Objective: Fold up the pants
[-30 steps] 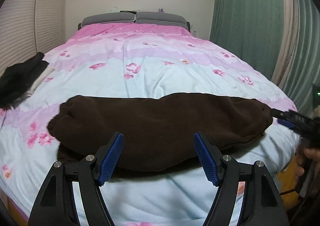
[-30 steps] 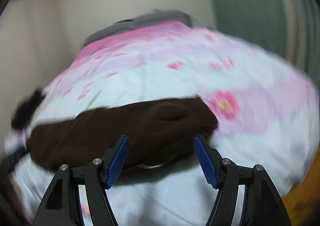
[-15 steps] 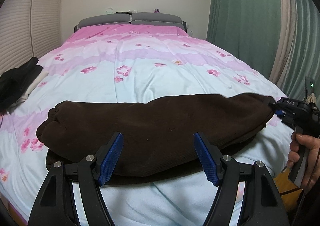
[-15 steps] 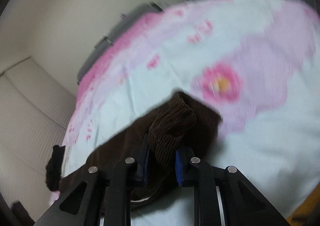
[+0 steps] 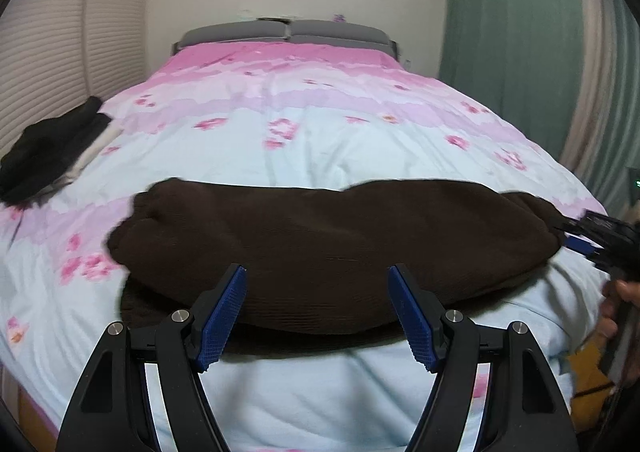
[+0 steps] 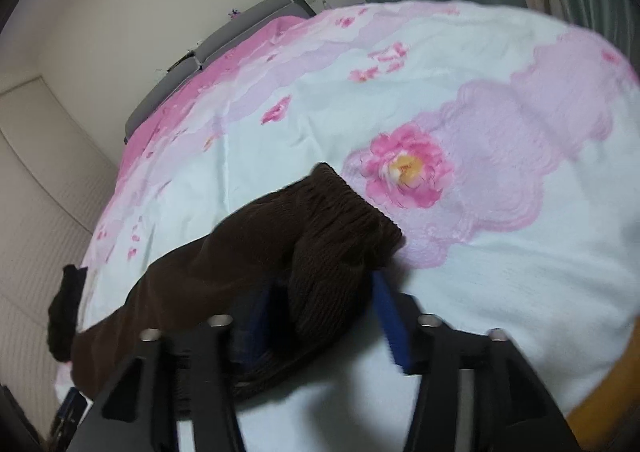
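Dark brown pants [image 5: 332,248] lie folded lengthwise across the near part of the bed, in two layers. My left gripper [image 5: 318,312] is open and empty, just in front of the pants' near edge. My right gripper [image 6: 324,316] is at the pants' right end, where the ribbed waistband [image 6: 344,219] lies. Its jaws stand apart around a bunch of the brown fabric and no longer press it. The right gripper also shows at the right edge of the left wrist view [image 5: 600,240], held by a hand.
The bed has a light blue and pink flowered duvet [image 5: 320,123]. A pile of black clothes [image 5: 52,151] lies at the bed's left edge. A grey headboard [image 5: 284,31] is at the far end. Green curtains [image 5: 520,31] hang on the right.
My right gripper was shut on the pants' right end half a second ago and has now opened. The left gripper's view shifted slightly; it stays open.
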